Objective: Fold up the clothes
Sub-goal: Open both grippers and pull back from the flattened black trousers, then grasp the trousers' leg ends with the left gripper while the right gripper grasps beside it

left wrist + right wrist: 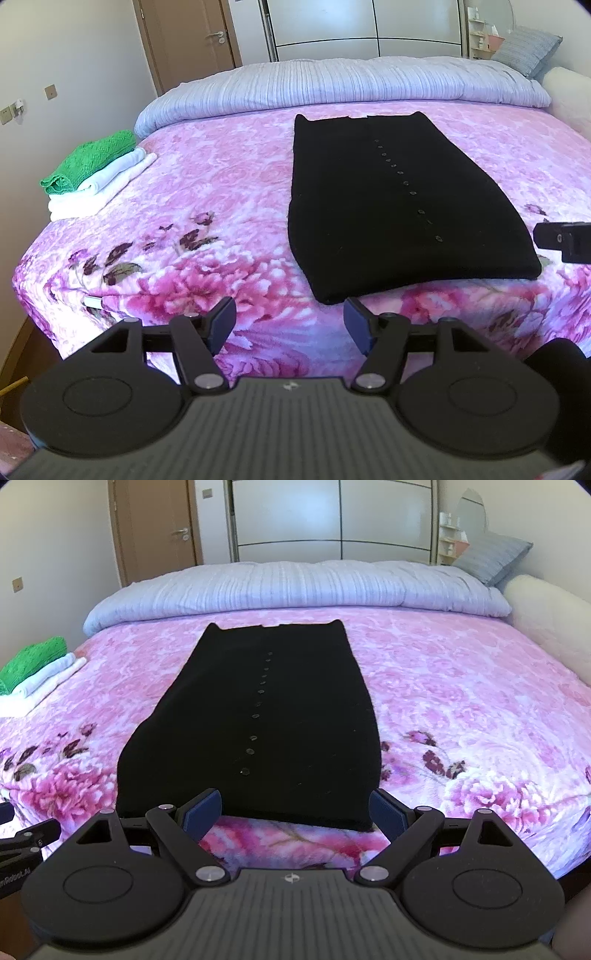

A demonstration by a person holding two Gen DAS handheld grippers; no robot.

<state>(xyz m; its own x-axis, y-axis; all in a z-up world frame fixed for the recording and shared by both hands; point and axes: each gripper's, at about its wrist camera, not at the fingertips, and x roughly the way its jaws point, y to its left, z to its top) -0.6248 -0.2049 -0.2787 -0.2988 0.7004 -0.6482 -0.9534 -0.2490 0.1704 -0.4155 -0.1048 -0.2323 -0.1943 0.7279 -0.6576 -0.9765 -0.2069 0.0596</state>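
Note:
A black buttoned garment point(388, 199) lies flat on the pink floral blanket point(207, 192), folded into a long strip with a row of small buttons down it. It also shows in the right wrist view point(258, 723). My left gripper point(290, 325) is open and empty, just short of the garment's near left corner. My right gripper point(295, 812) is open and empty, its jaws standing wide at the garment's near edge. The right gripper's tip shows at the right edge of the left wrist view point(565, 240).
A stack of folded clothes, green knit point(92, 160) on white pieces point(103, 184), sits at the bed's left edge. A rolled lilac duvet point(332, 81) lies across the far side. A grey pillow point(528, 48), a door point(184, 37) and a wardrobe point(362, 26) stand beyond.

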